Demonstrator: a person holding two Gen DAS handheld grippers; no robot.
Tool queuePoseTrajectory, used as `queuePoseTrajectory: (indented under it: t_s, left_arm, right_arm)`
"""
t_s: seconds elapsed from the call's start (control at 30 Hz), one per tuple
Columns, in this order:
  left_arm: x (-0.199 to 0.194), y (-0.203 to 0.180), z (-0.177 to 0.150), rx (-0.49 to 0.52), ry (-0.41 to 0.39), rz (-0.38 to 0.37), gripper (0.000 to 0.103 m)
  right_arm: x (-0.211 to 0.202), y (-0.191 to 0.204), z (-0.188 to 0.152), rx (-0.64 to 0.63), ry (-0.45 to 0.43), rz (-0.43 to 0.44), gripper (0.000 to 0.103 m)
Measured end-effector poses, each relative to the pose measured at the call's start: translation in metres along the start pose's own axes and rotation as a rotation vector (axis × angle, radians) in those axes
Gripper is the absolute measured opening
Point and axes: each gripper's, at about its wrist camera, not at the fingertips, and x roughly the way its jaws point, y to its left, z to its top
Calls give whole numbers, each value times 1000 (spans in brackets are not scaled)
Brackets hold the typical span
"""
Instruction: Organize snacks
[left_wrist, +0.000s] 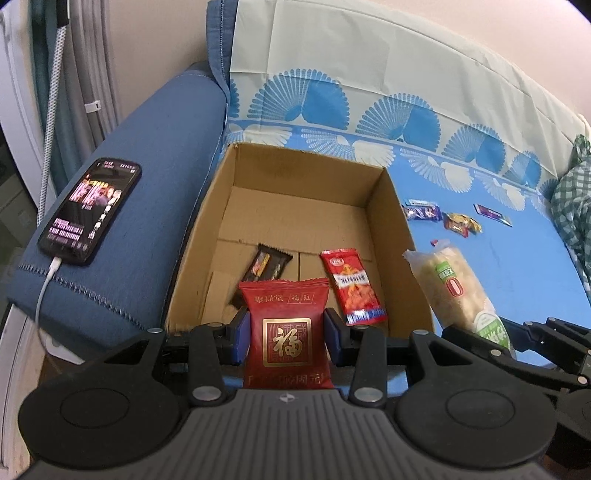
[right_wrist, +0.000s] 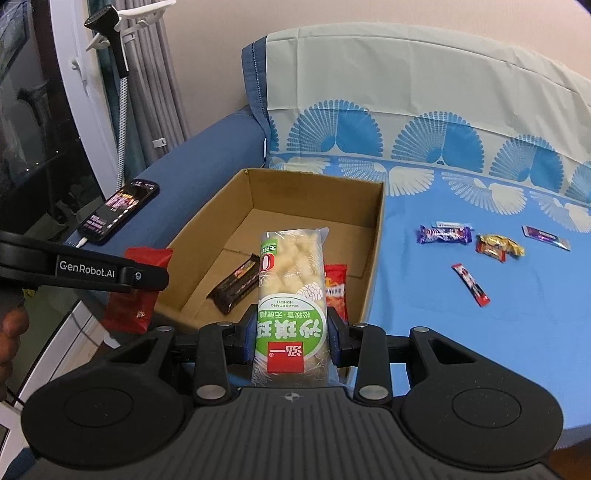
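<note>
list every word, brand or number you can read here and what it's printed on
"GenRobot.AI": side of the left tool.
"福": gold square on the red packet held by the left tool.
"WUZHETANG HONGYI", "沙琪玛", "0": on the clear green-labelled pack held by the right tool, upside down in the right wrist view.
Phone screen, the two snacks in the cardboard box and loose snacks on the blue sheet: too small or blurred.

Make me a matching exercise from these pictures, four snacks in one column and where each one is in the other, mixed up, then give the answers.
1. dark red pouch
2. green-labelled pack
3. black bar
4. gold candy

A. lying in the box
B. on the blue sheet, outside the box
C. clamped in the left gripper
D. clamped in the right gripper

Pairs: 1-C, 2-D, 3-A, 4-B
</note>
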Motion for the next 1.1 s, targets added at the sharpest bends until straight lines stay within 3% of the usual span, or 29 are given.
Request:
queuePoseTrajectory:
  t_s: [0.43,0.77,1.1]
  left_arm:
    - [84,12,56,-4,55,35,45]
    - [138,12,65,28,108,72,45]
    - [165,11,69,49,140,98,45]
  right_arm:
    - [86,-19,39,30,36,14,38]
    - [139,-29,39,48,109,19,38]
    - [161,-30,38,45,136,20,38]
